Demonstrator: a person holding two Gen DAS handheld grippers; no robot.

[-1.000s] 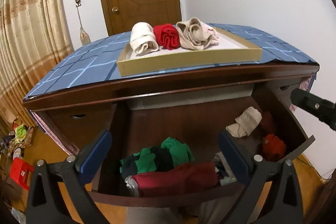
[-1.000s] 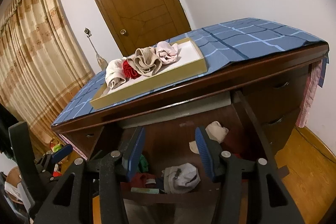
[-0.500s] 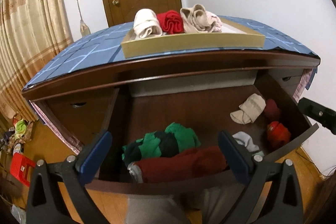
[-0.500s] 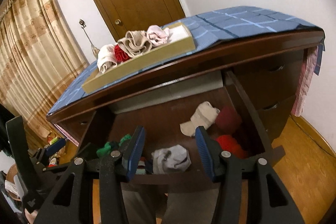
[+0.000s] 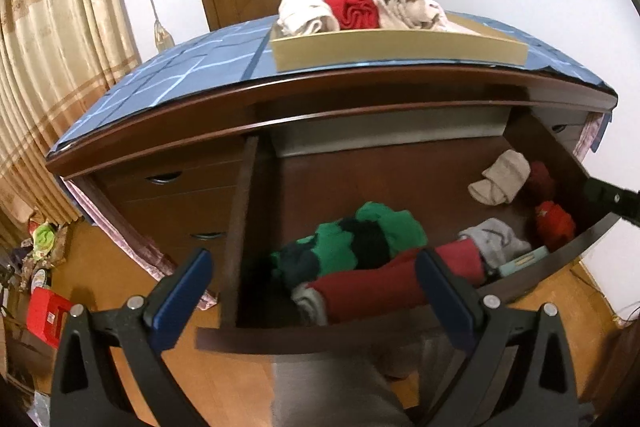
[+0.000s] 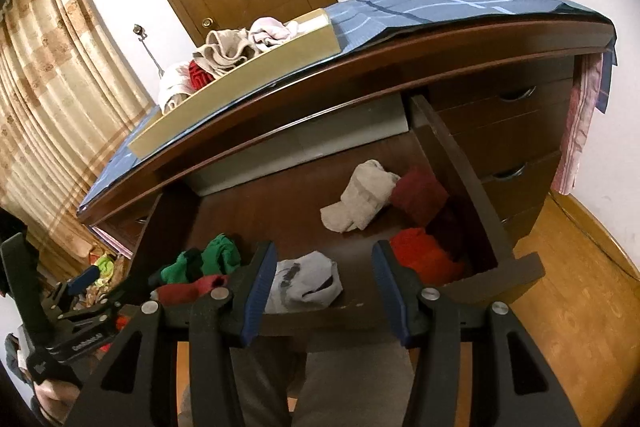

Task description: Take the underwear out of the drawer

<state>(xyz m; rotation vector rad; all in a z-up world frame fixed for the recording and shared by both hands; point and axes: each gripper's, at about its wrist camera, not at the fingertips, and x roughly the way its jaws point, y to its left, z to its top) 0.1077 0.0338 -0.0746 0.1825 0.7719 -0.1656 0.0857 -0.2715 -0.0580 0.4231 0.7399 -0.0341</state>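
From the left wrist camera, the left gripper hangs over the front edge of the open drawer, its blue pads wide apart with nothing clamped between them. Below it, at the drawer's front left, lie a green-and-black bundle and a dark red roll, touching each other. A grey piece sits toward the front right corner, a bright red piece against the right wall, and a beige roll near the back right. On the desk top, covered by a blue checked cloth, a shallow tray carries rolled underwear in cream, red and beige.

From the right wrist camera, the right gripper is poised above the drawer's front edge, pads apart and gripping nothing; the grey piece shows between them but lower, lying on the drawer floor. The bright red piece is in the front right corner, a darker red one behind it, possibly with another dark item between them in shadow. The left gripper appears at the left edge.
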